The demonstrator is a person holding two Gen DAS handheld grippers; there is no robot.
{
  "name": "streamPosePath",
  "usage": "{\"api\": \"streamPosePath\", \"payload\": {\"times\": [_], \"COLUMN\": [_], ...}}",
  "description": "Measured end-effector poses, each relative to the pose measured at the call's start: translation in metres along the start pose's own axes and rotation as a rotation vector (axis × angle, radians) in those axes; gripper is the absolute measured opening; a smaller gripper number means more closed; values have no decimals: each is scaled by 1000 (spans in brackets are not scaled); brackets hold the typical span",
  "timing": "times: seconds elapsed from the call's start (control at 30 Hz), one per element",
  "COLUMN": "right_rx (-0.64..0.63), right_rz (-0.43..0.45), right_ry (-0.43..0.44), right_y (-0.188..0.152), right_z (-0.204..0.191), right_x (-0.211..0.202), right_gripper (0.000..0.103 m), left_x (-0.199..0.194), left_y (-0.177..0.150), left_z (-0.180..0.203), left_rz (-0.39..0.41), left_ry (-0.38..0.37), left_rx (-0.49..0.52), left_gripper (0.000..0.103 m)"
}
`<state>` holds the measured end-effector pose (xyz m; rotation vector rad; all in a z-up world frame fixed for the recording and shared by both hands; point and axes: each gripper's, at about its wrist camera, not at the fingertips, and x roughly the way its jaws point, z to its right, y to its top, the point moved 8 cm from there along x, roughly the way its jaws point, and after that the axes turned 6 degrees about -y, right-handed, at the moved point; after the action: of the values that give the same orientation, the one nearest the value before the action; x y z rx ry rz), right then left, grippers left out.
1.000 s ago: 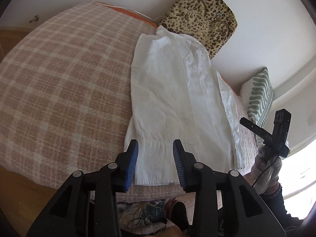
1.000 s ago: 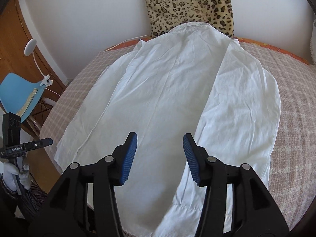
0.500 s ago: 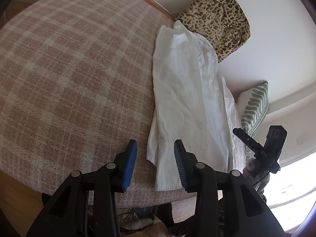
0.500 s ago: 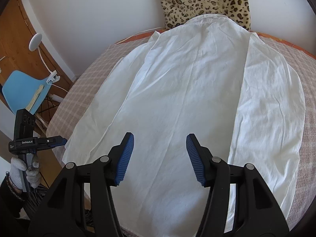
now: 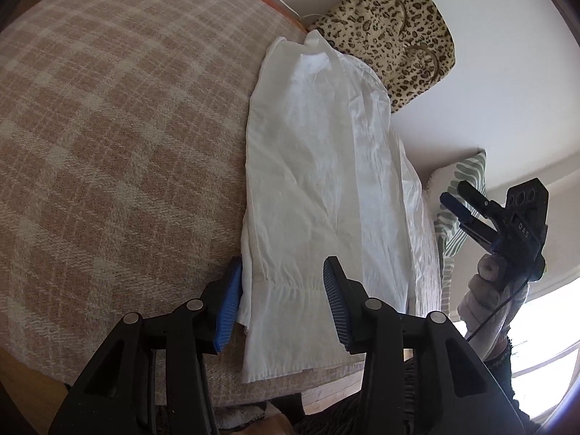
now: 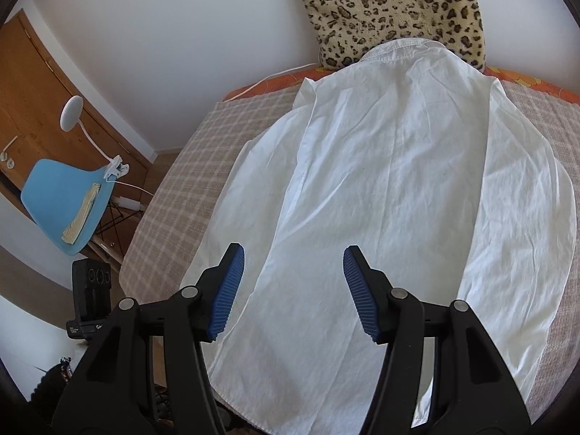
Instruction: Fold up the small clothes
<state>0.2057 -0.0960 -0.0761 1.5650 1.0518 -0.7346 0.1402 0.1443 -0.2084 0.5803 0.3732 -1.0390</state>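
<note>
The left claw with blue ribbed pads [image 5: 282, 304] is sitting wide open, with nothing pinched yet. Its two jaws are standing on each side of a sleeve cuff of the white cotton button-up shirt [image 5: 319, 188]. The left pad looks like it is touching the cuff's edge, but I cannot tell for sure.

The right claw with blue ribbed pads [image 6: 291, 291] is also hanging wide open and is holding nothing. It is floating above the bottom half of the shirt, over the flat back of it.

The shirt is lying face down on the pink and cream checked blanket [image 5: 108, 137] on the bed. Its collar is pointing at the furry leopard-spot bag [image 6: 395, 11] leaning on the wall. Both sleeves are lying along the sides of the shirt.

Here is what could be going wrong soon. The cloth is thin and floppy. If the left claw is closing too low, it could be grabbing the blanket too and pulling it up. If it is only catching a tiny bit of the cuff, the sleeve could be slipping out halfway through the fold. The hem is lying close to the bed edge, so a hard tug could be dragging the whole shirt off. A crooked pull could be making new wrinkles.

Off to the side a light blue plastic chair [image 6: 61, 203] is standing, well apart from the shirt.
</note>
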Motion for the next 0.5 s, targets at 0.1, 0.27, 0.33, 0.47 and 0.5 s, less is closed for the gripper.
{"api": "streamPosePath", "payload": {"times": [0.1, 0.27, 0.33, 0.47, 0.5], "right_rx": [-30, -36, -13, -68, -89], "right_rz": [-24, -98, -137, -193, -208], "right_ry": [14, 53, 64, -46, -76], "right_y": [31, 74, 84, 99, 101], "right_z": [-30, -83, -98, -120, -124], "right_x": [12, 54, 78, 131, 144], "right_gripper": [66, 67, 67, 67, 67], "left_x": [1, 7, 9, 10, 10], "left_y": [0, -5, -6, -6, -7], "left_z": [5, 26, 32, 36, 36], "left_rz": [20, 28, 18, 15, 10], "left_ry": [-19, -55, -90, -95, -99], "left_rx": [-5, 72, 79, 107, 106], "left_gripper": [25, 8, 8, 8, 8]}}
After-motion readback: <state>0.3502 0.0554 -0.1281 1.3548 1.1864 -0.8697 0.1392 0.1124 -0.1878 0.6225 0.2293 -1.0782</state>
